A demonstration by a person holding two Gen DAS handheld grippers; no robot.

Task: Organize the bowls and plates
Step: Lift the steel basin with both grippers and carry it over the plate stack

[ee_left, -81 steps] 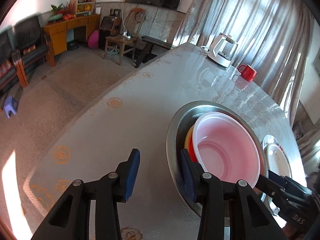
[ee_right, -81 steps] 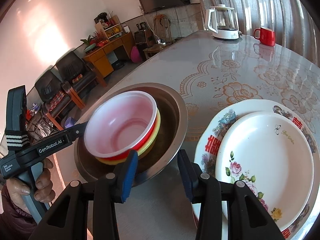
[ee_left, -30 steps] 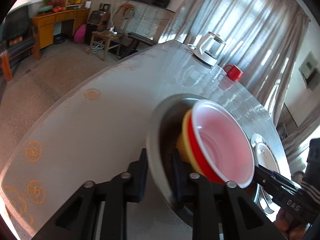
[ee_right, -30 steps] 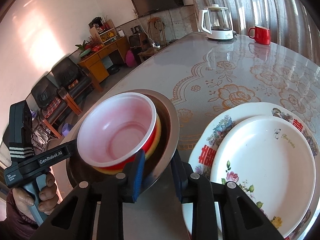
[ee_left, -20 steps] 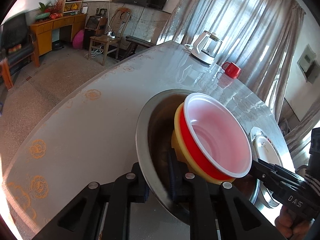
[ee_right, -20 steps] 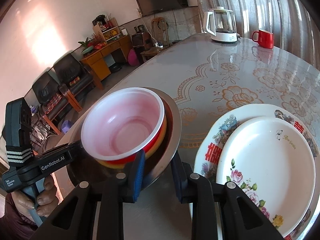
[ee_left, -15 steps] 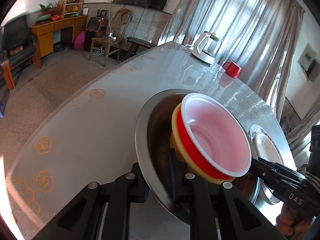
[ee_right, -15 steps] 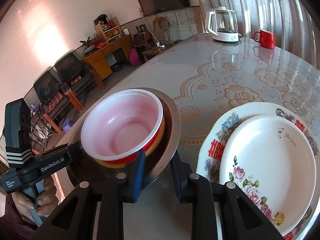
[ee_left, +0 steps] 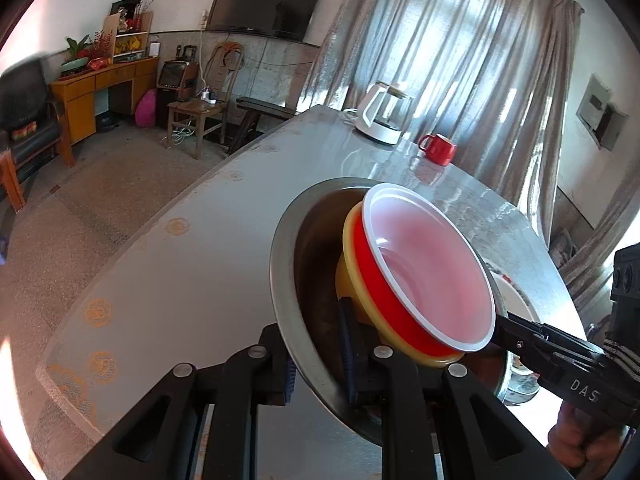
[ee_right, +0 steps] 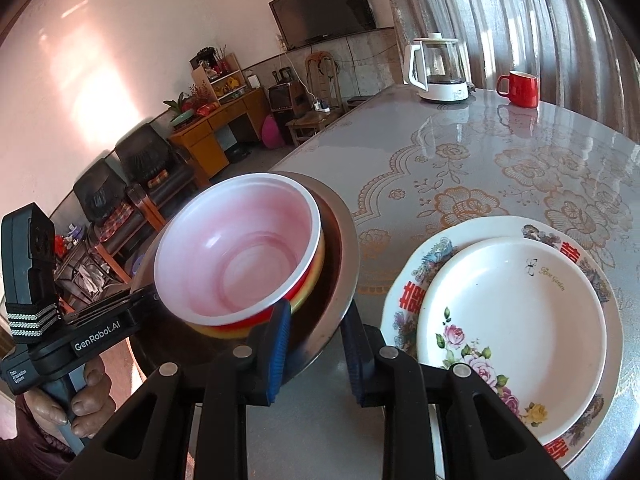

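The steel basin [ee_left: 288,280] is tilting, its mouth facing the table's [ee_right: 500,152] far edge — red bowl [ee_right: 240,256] nested inside. The left gripper [ee_left: 320,348] and right gripper [ee_right: 316,344] are both angling downward, each clamping an opposite rim.

silver steel basin [ee_right: 347,240], red bowl [ee_left: 400,300] with pink-white inside, yellow bowl [ee_left: 352,240] under it, white plates [ee_right: 516,320] with rose print, red mug [ee_right: 519,89], blue gripper pads [ee_right: 280,344]

Bright daylight comes through the sheer curtains [ee_left: 460,60], blowing out their folds. Strong glare lies on the glossy tabletop [ee_right: 460,132] around the kettle [ee_right: 438,68] and red mug [ee_right: 518,88]. A pink sun patch washes the wall [ee_right: 80,72]. Both fisheye views bend straight lines and darken at the corners. Focus is sharp.
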